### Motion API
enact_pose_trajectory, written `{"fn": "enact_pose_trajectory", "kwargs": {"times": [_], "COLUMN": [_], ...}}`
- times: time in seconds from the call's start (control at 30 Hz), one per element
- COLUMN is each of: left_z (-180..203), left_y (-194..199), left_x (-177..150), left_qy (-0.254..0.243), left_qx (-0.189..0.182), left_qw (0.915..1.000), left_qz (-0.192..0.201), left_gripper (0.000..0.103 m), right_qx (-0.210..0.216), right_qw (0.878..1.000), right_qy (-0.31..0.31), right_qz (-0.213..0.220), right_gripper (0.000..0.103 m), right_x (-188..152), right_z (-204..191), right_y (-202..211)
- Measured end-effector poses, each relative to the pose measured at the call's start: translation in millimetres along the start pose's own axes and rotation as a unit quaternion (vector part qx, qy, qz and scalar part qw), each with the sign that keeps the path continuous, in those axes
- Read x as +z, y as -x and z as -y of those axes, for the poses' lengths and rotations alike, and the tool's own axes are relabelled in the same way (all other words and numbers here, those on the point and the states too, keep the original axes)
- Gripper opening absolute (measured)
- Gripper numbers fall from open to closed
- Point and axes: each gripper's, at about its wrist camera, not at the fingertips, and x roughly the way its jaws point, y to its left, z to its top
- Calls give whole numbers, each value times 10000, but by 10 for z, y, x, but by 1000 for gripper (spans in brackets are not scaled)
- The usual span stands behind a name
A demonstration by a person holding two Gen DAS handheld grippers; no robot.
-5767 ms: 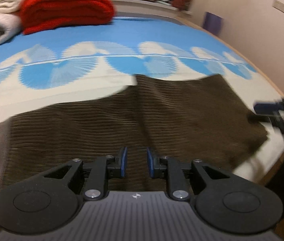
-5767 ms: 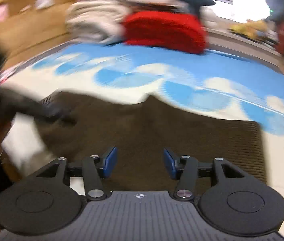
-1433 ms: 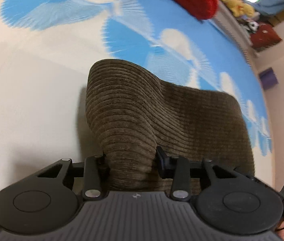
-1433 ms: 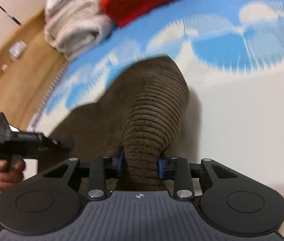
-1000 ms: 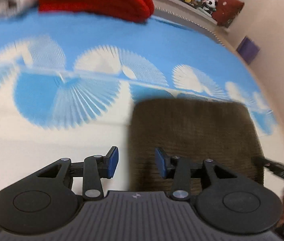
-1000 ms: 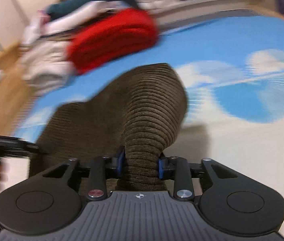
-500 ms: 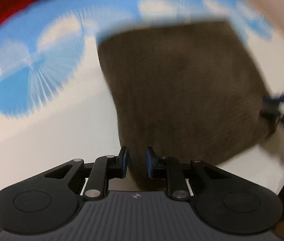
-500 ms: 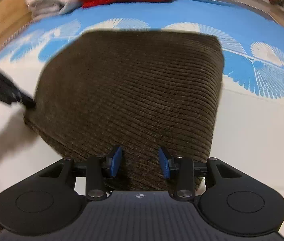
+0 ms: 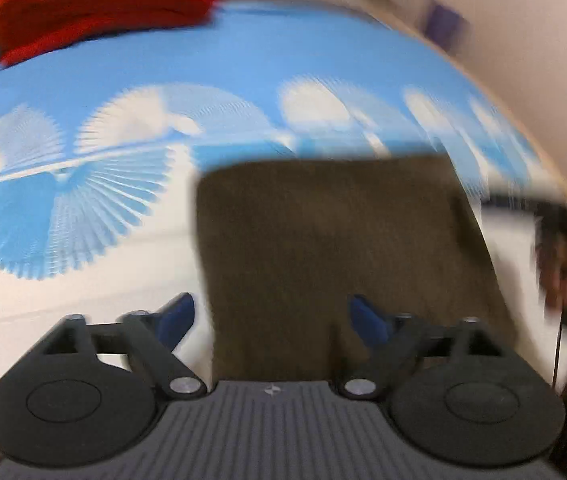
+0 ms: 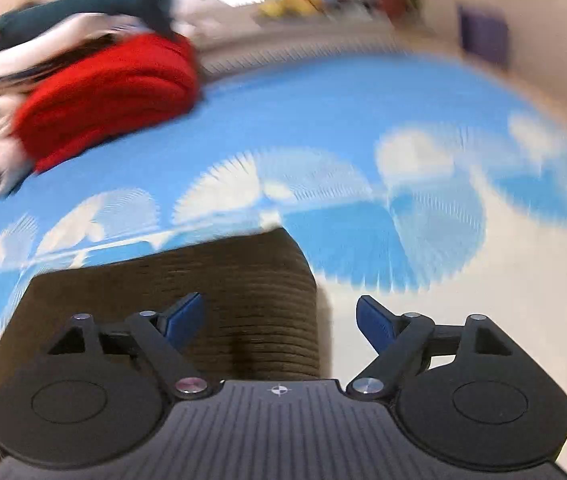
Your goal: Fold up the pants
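On the bed (image 9: 83,288), with its blue-and-white fan-print cover, the brown corduroy pants (image 9: 335,248) lie folded into a compact block near the front edge. The left claw (image 9: 271,320) is opening wide over the block's left edge — nothing gripped. The right claw (image 10: 279,320) is opening too (pads clear of the cloth), above the right edge. A red blanket (image 10: 111,92) sits far back.

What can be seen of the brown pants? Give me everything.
The brown pants are ribbed, corduroy-like cloth, folded into a compact, roughly rectangular stack lying flat on the blue-and-white bedspread. In the right wrist view their near right edge shows stacked layers. Both the left gripper and the right gripper are opening above them; no pad presses the cloth. Blur hides finer detail.
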Motion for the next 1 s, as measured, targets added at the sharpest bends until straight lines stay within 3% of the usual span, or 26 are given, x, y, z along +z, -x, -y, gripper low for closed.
{"fn": "enact_pose_trajectory", "kwargs": {"times": [0.1,0.2,0.23,0.3,0.33,0.4,0.47,0.53,0.63,0.7,0.73,0.77,0.83,0.87,0.9,0.93,0.97,1.0], "left_z": [-229,-271,-256,-258,-239,-193,-218,-240,-185,-73,-13,49,119,135,132,121,115,125], "left_y": [-272,-559,-604,-643,-626,-579,-569,-582,-412,-274,-203,-128,-116,-187,-365,-532,-619,-620], "left_x": [22,-20,-11,1,6,4,-31,-46,-10,44,62,70,61,37,-22,-103,-159,-174], "left_qy": [1022,1306,1250,1233,1248,1127,992,1008,772,275,30,-172,-420,-532,-658,-763,-831,-897], "left_qx": [-187,-287,-293,-429,-470,-438,-324,-263,166,806,899,844,615,593,647,808,1088,1299], "left_qw": [9939,9878,9885,9885,9881,9903,9925,9926,9962,9963,9954,9948,9951,9957,9957,9927,9882,9852], "left_qz": [-363,-794,-800,-766,-763,-690,-630,-617,-354,100,326,542,655,477,-5,-460,-682,-661], "left_gripper": [89,82,73,59,51,46,46,53,59,54,45,29,18,17,17,17,18,18], "right_qx": [23,193,368,397,431,631,896,816,-116,-592,-613,-556,-264,-70,152,397,489,255], "right_qw": [9980,9962,9958,9972,9982,9979,9926,9896,9936,9918,9912,9901,9876,9871,9873,9866,9833,9777], "right_qy": [-276,-515,-547,-368,-186,161,583,924,1088,1088,1059,1068,1250,1369,1484,1582,1661,1809], "right_qz": [-566,-672,-634,-514,-385,48,581,741,267,316,495,715,915,824,553,-9,-562,-1035], "right_gripper": [84,82,63,48,34,28,27,31,36,37,37,37,42,45,53,59,58,57], "right_x": [-6,56,89,143,171,231,297,300,217,224,239,252,210,153,100,5,-96,-225], "right_z": [89,111,96,-20,-106,-260,-409,-500,-456,-401,-390,-382,-416,-430,-433,-429,-409,-387], "right_y": [-362,-520,-549,-527,-510,-398,-249,-241,-489,-447,-356,-231,-7,45,34,-56,-179,-304]}}
